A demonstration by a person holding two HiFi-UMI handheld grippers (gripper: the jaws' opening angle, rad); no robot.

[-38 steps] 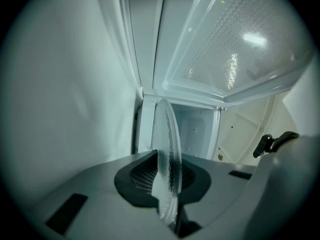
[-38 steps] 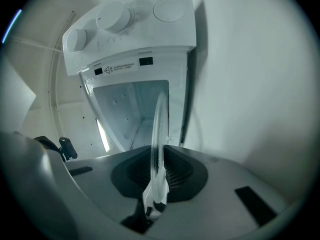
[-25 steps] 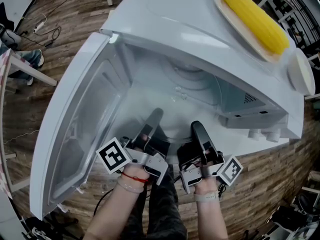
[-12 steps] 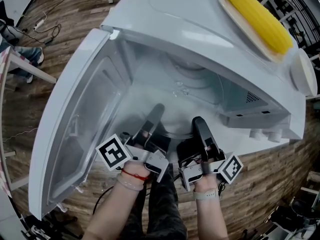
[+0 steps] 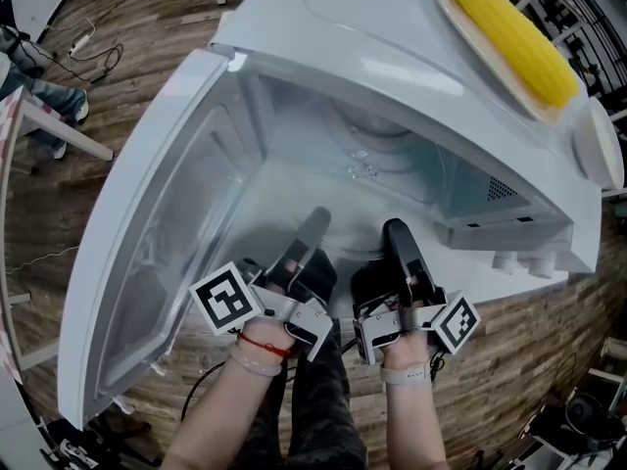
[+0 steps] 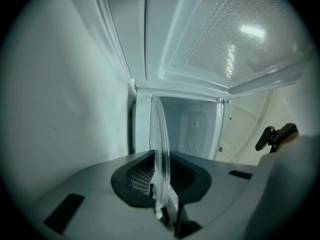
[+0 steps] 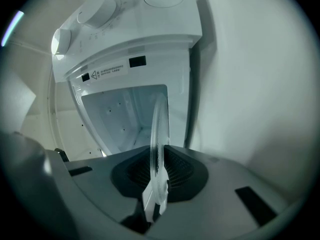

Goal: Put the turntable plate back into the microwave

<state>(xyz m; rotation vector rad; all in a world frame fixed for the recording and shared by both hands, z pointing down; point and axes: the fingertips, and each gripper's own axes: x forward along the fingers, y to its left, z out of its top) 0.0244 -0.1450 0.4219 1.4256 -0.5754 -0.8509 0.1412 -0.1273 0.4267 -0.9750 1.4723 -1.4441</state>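
head view: a white microwave [image 5: 372, 37] is standing with its door [image 5: 162, 248] swung open to the left, above a wooden floor [image 5: 127, 27]. the person is reaching both grippers into the mouth of the cavity [image 5: 294, 179]. the left gripper [image 5: 310, 235] and the right gripper [image 5: 397, 241] are sitting side by side, a little apart, each showing its marker cube [image 5: 227, 299] toward the camera. the clear glass turntable plate [image 5: 355, 169] is showing only as faint glints ahead of the jaws, inside the opening; whether it is touching the cavity floor cannot be told. on the microwave's top, a corn cob [image 5: 509, 37] is lying on a cream plate [image 5: 447, 6]. two control knobs [image 5: 524, 262] are facing down at the right front.

left gripper view: the left gripper [image 6: 161, 178] is gripping the turntable plate [image 6: 160, 144] by its rim, the jaws closed down to the thickness of the glass. the plate is showing edge-on, pointing into the cavity [image 6: 192, 126]. the door's perforated window [image 6: 235, 39] is filling the upper right.

right gripper view: the right gripper [image 7: 157, 178] is likewise pinching the plate's rim [image 7: 159, 144], jaws nearly together on the glass. the plate edge is running toward the cavity [image 7: 125, 114], below the control panel [image 7: 100, 9].
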